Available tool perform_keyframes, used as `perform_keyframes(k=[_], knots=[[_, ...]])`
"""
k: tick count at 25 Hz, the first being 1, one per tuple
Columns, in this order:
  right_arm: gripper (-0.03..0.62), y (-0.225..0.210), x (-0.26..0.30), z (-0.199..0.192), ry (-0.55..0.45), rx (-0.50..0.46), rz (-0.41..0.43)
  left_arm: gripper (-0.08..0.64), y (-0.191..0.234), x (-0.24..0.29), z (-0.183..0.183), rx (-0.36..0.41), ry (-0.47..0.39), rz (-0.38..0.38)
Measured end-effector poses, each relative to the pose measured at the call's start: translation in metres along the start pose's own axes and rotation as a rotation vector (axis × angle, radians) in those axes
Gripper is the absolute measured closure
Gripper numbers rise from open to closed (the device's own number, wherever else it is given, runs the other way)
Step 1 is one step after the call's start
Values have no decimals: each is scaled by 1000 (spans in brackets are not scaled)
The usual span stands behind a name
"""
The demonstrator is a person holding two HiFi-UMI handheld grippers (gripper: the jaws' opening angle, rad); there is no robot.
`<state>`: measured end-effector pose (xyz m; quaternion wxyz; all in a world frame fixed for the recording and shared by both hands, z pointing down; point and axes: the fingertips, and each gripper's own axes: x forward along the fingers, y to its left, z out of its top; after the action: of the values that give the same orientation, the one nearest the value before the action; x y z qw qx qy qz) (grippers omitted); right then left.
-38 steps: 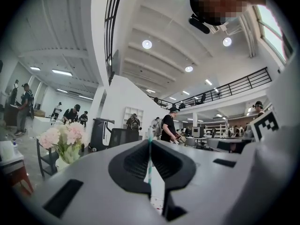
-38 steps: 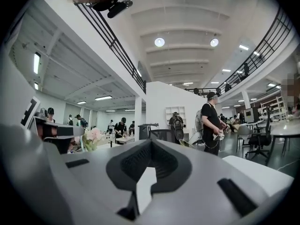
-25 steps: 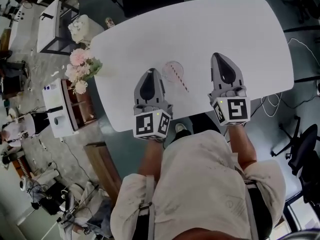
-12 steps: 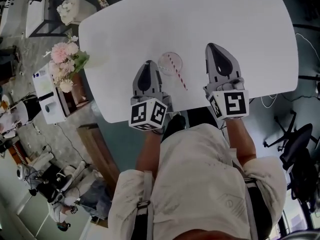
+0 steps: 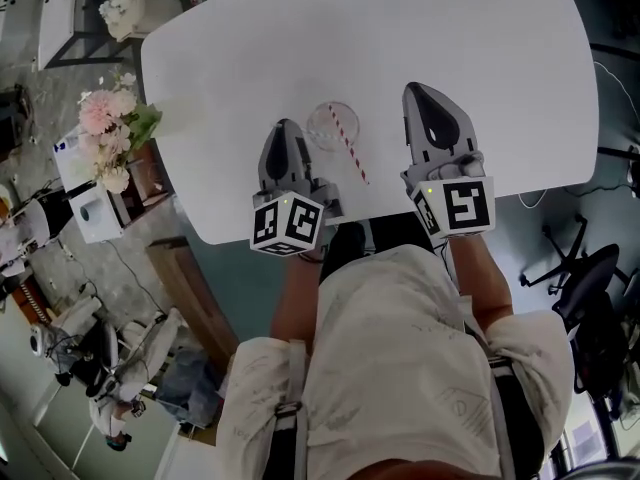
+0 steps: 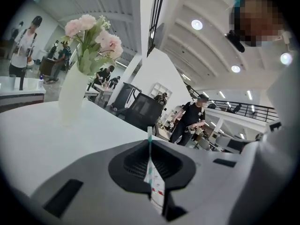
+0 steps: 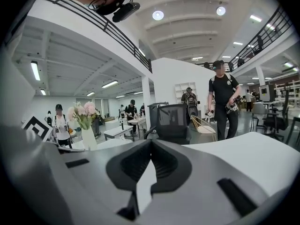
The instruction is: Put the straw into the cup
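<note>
A clear cup (image 5: 333, 125) stands on the white table (image 5: 480, 28) between my two grippers. A red-and-white striped straw (image 5: 352, 153) runs from over the cup's mouth out toward the near table edge; whether it leans in the cup or lies against it I cannot tell. My left gripper (image 5: 283, 128) rests just left of the cup, jaws together and empty. My right gripper (image 5: 422, 92) sits further right of the straw, also shut and empty. In the left gripper view the shut jaws (image 6: 150, 142) leave only a thin slit. The right gripper view shows its jaws (image 7: 151, 143) closed too.
A white vase of pink flowers (image 5: 105, 128) stands off the table's left end and shows in the left gripper view (image 6: 75, 93). An office chair (image 5: 590, 298) is on the floor at the right. People stand in the hall beyond the table.
The head view has drifted, so the table sits higher and further left in frame. The grippers, cup and straw keep their places relative to one another.
</note>
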<state>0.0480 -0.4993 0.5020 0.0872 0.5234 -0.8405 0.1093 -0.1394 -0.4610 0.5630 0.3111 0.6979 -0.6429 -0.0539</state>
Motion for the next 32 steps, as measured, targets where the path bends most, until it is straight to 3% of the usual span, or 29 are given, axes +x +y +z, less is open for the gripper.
perform_keyframes(k=[4,13,16,20,32], knots=[[591,6,8,-11,14,-3,14,545,12,4,-5,-23,-12,8],[591,14,18,-15,14,4,31,545,18,6,-7,35,2,12],[591,17,18,-17,8,2,35,541,22,4,-12,18,9,16],[591,19,1,-10,-8,-4,28,488,11,-10,-15,34,19,6],[591,38,-49,19,-50,-39,-14,482,-4,-57,2,56,-14,-30]])
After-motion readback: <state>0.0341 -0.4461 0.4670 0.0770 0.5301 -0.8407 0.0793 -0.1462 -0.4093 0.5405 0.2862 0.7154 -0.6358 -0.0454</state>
